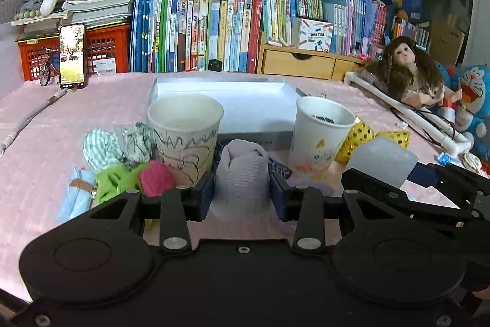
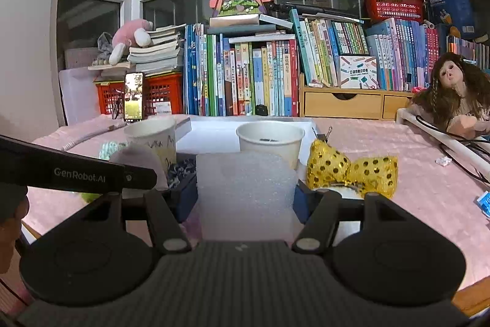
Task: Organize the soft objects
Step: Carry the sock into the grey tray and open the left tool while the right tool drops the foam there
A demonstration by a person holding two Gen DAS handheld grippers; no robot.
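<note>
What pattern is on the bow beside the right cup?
Gold sequin dots on yellow fabric bow; clearest in the right wrist view.

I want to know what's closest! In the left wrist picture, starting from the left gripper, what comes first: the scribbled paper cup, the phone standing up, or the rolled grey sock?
1. Rolled grey sock: right between the left gripper fingers, pinched.
2. Scribbled paper cup: just behind the sock, a little left.
3. Phone: far back on the left, propped against the red crate.

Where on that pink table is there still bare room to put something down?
Bare pink cloth lies left of the striped bundles, toward the phone, and right of the gold bow, before the white pipe. Around the two paper cups it is crowded.
</note>
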